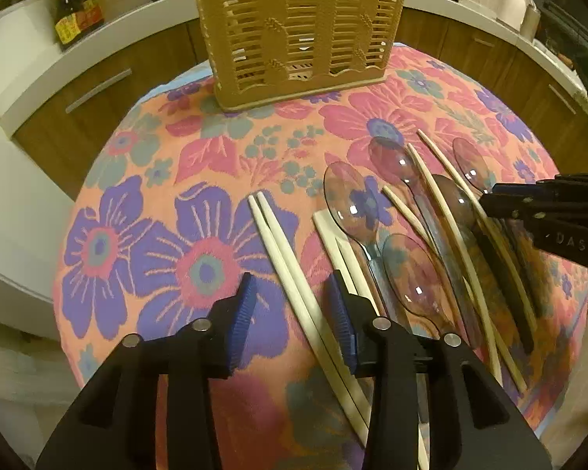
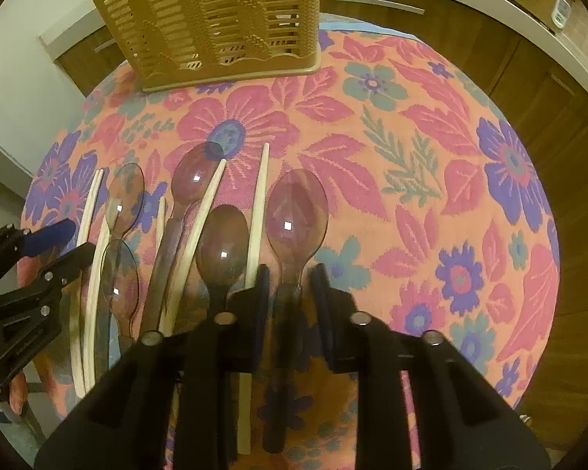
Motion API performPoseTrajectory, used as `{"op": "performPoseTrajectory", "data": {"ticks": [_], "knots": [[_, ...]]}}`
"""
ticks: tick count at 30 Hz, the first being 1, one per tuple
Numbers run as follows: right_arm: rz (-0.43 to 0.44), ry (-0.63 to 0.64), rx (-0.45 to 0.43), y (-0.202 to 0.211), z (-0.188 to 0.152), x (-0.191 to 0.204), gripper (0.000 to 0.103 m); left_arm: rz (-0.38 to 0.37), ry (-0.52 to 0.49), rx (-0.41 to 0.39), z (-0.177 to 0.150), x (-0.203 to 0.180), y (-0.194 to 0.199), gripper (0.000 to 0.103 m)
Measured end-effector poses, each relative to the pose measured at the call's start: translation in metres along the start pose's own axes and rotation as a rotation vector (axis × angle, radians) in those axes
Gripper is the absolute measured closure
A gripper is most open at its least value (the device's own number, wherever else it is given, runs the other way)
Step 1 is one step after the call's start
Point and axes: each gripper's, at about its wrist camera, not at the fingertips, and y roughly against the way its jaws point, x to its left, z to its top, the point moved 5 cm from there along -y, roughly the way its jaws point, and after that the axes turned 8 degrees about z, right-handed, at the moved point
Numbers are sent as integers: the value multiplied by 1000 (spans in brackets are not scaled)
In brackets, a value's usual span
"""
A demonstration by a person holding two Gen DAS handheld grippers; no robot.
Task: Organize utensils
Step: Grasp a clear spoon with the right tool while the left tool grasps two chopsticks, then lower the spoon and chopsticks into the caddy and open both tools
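Basically, right gripper is nearest: jaws open w/ the spoon handle between them, untouched, long axis pointing to the basket. Left gripper open astride chopsticks.

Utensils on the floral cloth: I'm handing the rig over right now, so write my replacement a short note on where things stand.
Left gripper: open, empty, fingers either side of a white chopstick pair.
Right gripper: open, fingers either side of the handle of the rightmost clear spoon, not yet closed on it.
Basket: upright at the far edge of the cloth; no utensils visible inside.
Done: nothing sorted yet.
Left: five clear spoons and all chopsticks still lie on the cloth.
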Motion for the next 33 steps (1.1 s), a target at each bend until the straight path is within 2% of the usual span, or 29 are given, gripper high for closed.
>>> {"op": "performPoseTrajectory", "data": {"ticks": [1,4,6,9,12,14,20,24,28,33], "knots": [[2,1,0,0,0,-1,93,16,0,-6,1,1,0,87],[28,-7,-11,2,-1,-3,94,21,29,-15,1,4,1,93],[61,-14,-37,7,-1,-3,94,11,50,-23,2,7,2,93],[92,-2,-85,19,3,0,94,-43,120,-78,7,18,14,94],[123,38,-162,44,12,11,94,-101,177,-162,17,31,35,94],[139,70,-220,62,22,19,94,-134,216,-250,30,41,59,94],[152,126,-361,108,66,35,94,-159,250,-408,82,62,107,94],[150,142,-468,136,106,35,94,-198,279,-561,127,73,141,94],[152,148,-543,148,144,32,94,-186,286,-607,171,78,148,93],[127,158,-648,154,188,29,94,-206,302,-660,222,79,139,93]]}}
